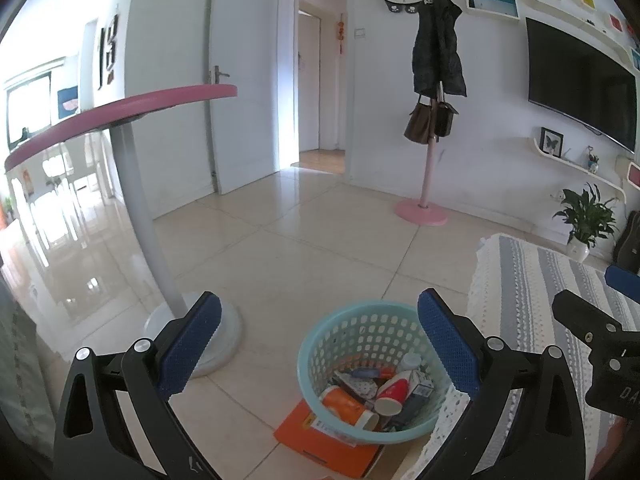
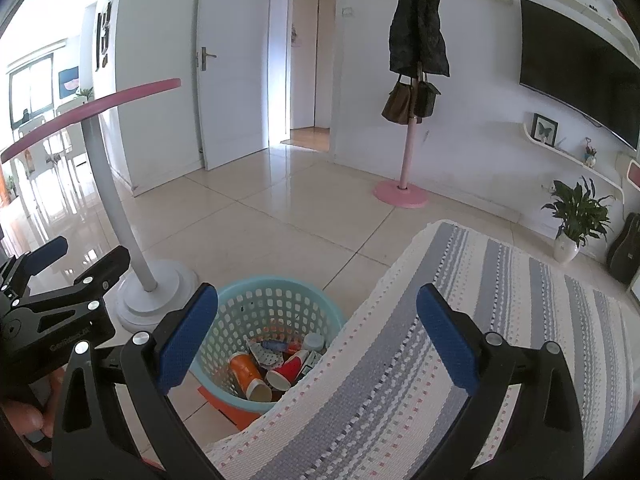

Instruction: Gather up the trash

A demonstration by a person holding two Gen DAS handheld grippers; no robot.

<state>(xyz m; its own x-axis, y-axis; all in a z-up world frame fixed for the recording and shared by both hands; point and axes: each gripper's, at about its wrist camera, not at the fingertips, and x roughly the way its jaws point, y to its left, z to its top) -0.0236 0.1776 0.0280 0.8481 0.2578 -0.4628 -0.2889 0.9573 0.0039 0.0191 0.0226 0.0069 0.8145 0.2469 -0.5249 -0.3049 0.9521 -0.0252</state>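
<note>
trash (image 1: pixel 374 390) sits piled in the basket (image 1: pixel 320 344) on the floor; left gripper (image 1: pixel 320 348) and right gripper (image 2: pixel 318 334) hover spread and empty, apparently done dropping.

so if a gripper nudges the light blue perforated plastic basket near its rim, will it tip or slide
Probably slides: the light blue perforated plastic basket looks thin and light, holding only paper cups and wrappers. It sits partly on an orange flat box, so it could rock or tip.
</note>
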